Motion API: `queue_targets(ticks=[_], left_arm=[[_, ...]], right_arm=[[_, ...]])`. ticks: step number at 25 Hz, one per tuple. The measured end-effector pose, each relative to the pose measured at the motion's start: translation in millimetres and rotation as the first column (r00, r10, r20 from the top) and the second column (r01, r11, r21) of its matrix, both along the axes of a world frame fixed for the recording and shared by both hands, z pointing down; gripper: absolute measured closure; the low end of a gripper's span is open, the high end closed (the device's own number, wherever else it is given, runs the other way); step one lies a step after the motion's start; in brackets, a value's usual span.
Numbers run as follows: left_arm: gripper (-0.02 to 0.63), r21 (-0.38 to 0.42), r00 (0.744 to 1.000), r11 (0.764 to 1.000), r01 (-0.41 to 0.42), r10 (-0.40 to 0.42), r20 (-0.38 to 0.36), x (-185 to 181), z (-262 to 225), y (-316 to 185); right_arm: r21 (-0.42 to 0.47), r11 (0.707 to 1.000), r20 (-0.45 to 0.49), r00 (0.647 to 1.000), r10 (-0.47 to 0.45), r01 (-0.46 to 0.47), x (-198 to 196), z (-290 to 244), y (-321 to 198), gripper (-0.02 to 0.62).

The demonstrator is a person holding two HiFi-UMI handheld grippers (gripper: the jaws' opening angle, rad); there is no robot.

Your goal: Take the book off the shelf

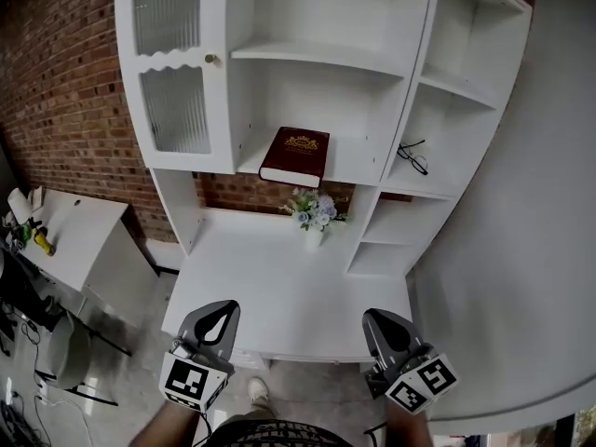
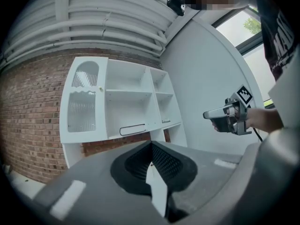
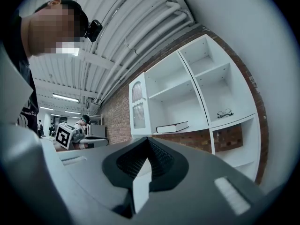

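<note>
A dark red book (image 1: pixel 294 155) with gold print lies flat on the lower middle shelf of a white shelf unit (image 1: pixel 335 59). It shows edge-on in the left gripper view as the book (image 2: pixel 132 129), and in the right gripper view as the book (image 3: pixel 172 127). My left gripper (image 1: pixel 222 308) and right gripper (image 1: pixel 377 318) hang low in front of the desk's near edge, well short of the book. Both are shut with nothing between the jaws. Each jaw pair points toward the shelves: left gripper (image 2: pixel 151 143), right gripper (image 3: pixel 148 139).
A small vase of flowers (image 1: pixel 315 214) stands on the white desk (image 1: pixel 279 287) just below the book. Glasses (image 1: pixel 413 158) lie in the right-hand compartment. A ribbed-glass cabinet door (image 1: pixel 172 63) is left of the book. A side table (image 1: pixel 70 236) holds clutter at far left.
</note>
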State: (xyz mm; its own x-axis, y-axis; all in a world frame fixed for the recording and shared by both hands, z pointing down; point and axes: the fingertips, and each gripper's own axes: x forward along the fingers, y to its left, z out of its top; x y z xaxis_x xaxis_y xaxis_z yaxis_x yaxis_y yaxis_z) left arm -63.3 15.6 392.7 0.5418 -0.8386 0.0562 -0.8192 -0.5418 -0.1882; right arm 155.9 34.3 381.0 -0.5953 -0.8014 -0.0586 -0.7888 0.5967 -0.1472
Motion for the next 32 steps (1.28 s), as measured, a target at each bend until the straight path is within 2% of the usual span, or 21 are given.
queue_targets(ticks=[3, 13, 17, 27, 32], left_arm=[[0.606, 0.028, 1.0, 0.999, -0.024, 0.025, -0.013, -1.0, 3.7, -27.7], [0.606, 0.001, 0.998, 0.998, -0.055, 0.055, -0.026, -16.7, 0.4, -97.6], [0.606, 0.013, 0.997, 0.998, -0.062, 0.062, -0.041, -28.6, 4.9, -123.4], [0.606, -0.014, 0.99, 0.991, -0.132, 0.131, -0.046, -42.5, 12.3, -183.2], [0.606, -0.01, 0.984, 0.986, -0.168, 0.167, -0.059, -46.9, 13.9, -205.4]], right_arm=[[-0.002, 1.0, -0.011, 1.0, 0.005, -0.005, -6.3, 1.1, -24.0, 0.572], [-0.005, 1.0, -0.033, 0.999, 0.007, -0.007, -33.4, -3.0, -94.3, 0.572], [-0.012, 1.0, -0.038, 0.999, 0.009, -0.01, -45.9, -4.1, -116.6, 0.572], [0.01, 0.998, -0.06, 0.996, 0.065, -0.065, -67.8, -12.7, -174.4, 0.572], [0.02, 0.997, -0.099, 0.992, 0.082, -0.08, -82.7, -16.3, -186.4, 0.572]])
